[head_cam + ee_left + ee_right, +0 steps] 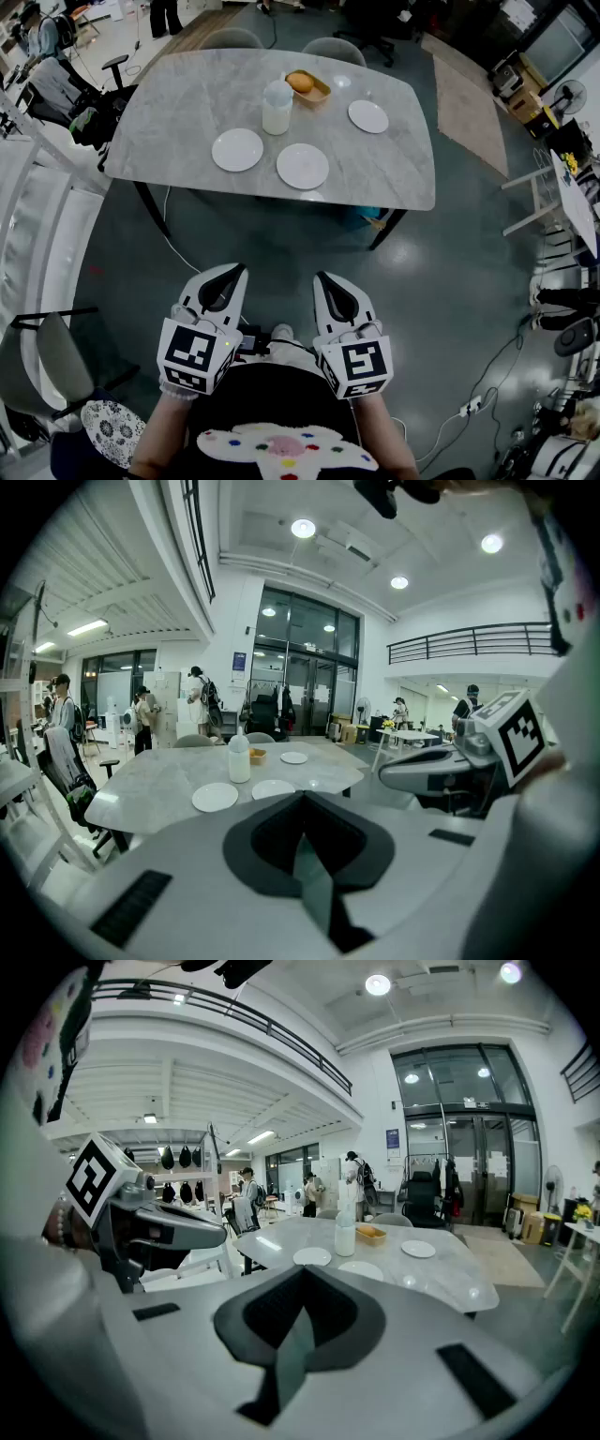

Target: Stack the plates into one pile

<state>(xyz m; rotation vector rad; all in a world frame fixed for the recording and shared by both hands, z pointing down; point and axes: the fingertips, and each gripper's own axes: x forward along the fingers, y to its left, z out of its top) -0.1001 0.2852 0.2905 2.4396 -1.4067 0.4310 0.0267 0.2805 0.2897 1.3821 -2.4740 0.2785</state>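
Far ahead of both clenched, empty jaws, left gripper [229, 271] and right gripper [323, 277], three round white plates [303, 166] lay apart on the grey marble tabletop [183, 98].

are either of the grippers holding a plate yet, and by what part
Nothing is held. The left gripper and the right gripper are both shut and empty, short of the table, where the plates lie apart.

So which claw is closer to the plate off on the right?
Right. The right gripper hangs well short of the table, nearly in line with that plate; the left gripper is beside it, farther off to the left.
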